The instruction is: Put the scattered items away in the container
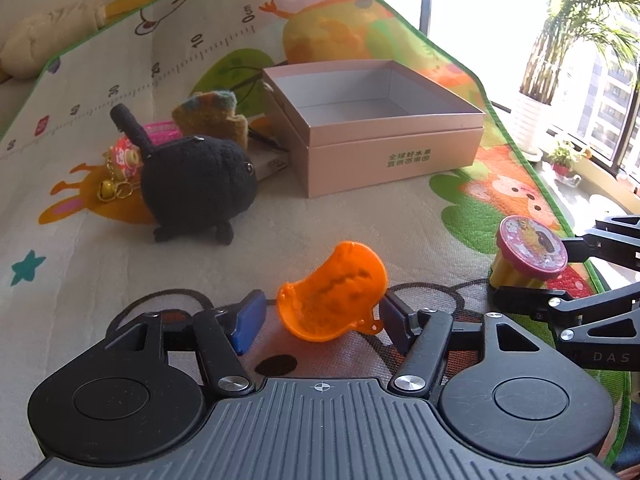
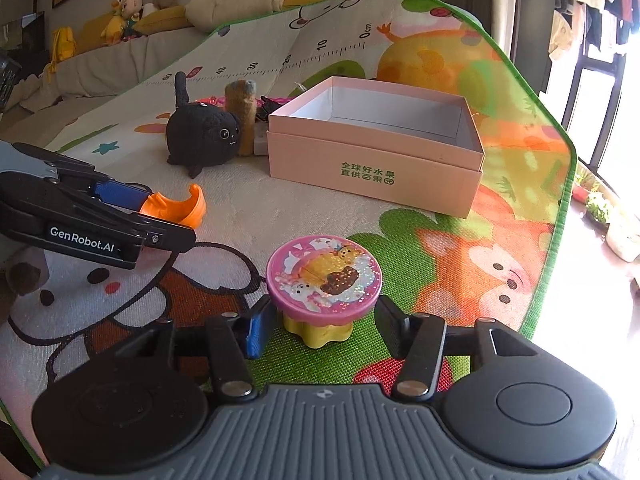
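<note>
Left tongs (image 1: 320, 320) spread wide, blue pads either side of an orange plastic scoop-shaped piece (image 1: 334, 292) lying tilted on the play mat (image 1: 100, 264); the right pad is at its rim, the left pad slightly apart, no firm grip visible. Right tongs (image 2: 320, 322) also wide, flanking a small yellow pot with a pink glitter lid (image 2: 323, 280) that stands upright on the mat; both pads are apart from it. The two tongs sit side by side at the near edge of the mat, the left tongs to the left. Pink box (image 2: 376, 148), open-topped, interior white and bare, sits farther back, right of centre. Left of the box: black knitted cat plush (image 1: 198, 182), upright, tail up. Behind the cat, a tan felt piece with blue top (image 1: 210, 114), close to the box's left wall. Far left of the cat, a pink charm with gold bell and rings (image 1: 120, 168). Sofa with stuffed toys (image 2: 128, 10) beyond the mat; potted plants (image 1: 564, 156) by the window.
</note>
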The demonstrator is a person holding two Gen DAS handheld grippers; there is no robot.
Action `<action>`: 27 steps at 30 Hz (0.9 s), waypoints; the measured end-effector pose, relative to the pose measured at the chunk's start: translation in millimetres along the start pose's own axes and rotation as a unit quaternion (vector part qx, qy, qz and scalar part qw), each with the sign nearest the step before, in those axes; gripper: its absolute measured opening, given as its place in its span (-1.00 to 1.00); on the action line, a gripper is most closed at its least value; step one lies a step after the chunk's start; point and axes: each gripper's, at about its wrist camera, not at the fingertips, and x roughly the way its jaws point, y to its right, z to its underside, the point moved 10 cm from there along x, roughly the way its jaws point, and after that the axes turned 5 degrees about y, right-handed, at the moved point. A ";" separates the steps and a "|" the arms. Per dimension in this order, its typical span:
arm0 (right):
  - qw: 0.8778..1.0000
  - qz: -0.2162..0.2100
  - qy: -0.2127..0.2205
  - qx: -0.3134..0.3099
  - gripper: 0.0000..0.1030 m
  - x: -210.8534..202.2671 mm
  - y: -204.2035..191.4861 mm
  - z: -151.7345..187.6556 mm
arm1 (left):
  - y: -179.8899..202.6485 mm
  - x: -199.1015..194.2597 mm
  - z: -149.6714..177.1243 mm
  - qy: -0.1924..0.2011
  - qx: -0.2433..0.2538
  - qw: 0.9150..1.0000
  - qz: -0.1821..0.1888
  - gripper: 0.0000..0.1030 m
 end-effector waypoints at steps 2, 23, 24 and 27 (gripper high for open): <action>1.000 0.001 -0.001 0.002 0.22 -1.5 0.3 1.6 | -3.8 -1.2 3.4 -0.004 0.003 1.000 -0.008 0.74; 1.000 0.006 0.001 0.028 0.77 -5.5 1.4 13.5 | 3.3 -9.3 6.5 0.026 0.052 0.998 0.036 0.98; 0.999 0.008 0.002 0.031 0.78 -5.4 1.7 13.9 | 3.8 -5.2 2.1 0.027 0.046 0.998 0.030 0.98; 0.999 0.015 0.003 0.038 0.84 -5.0 3.4 14.7 | 3.0 2.0 -4.5 0.026 0.026 0.999 0.011 0.98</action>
